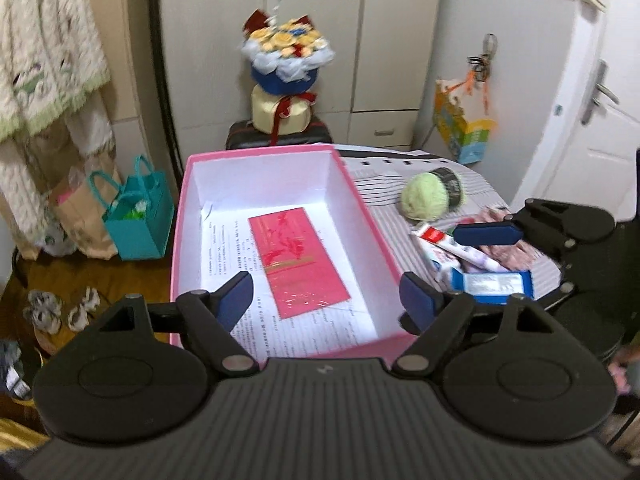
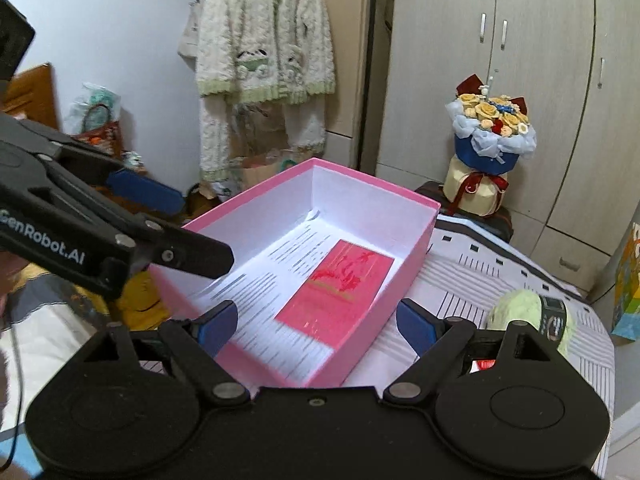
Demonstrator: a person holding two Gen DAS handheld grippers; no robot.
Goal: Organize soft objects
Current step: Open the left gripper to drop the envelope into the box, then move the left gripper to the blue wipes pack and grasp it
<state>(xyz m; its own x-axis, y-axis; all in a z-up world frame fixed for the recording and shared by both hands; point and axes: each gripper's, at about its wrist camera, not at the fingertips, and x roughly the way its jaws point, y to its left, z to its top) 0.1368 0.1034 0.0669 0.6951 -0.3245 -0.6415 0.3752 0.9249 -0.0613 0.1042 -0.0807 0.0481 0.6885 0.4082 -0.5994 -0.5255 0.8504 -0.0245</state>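
Observation:
A pink box with white walls stands open on the striped table cover. A red envelope lies on printed sheets inside it. My left gripper hovers open over the box's near end, nothing between its fingers. My right gripper is also open and empty above the box's near corner; one of its blue fingers shows over the pile at right. Right of the box lie a green yarn ball, a blue tissue pack, a white-and-red tube and a pink patterned cloth.
Behind the table a flower bouquet stands on a dark suitcase. A teal bag and paper bags sit on the floor at left. A fleecy garment hangs on the wall. Wardrobe doors and a white door close the room.

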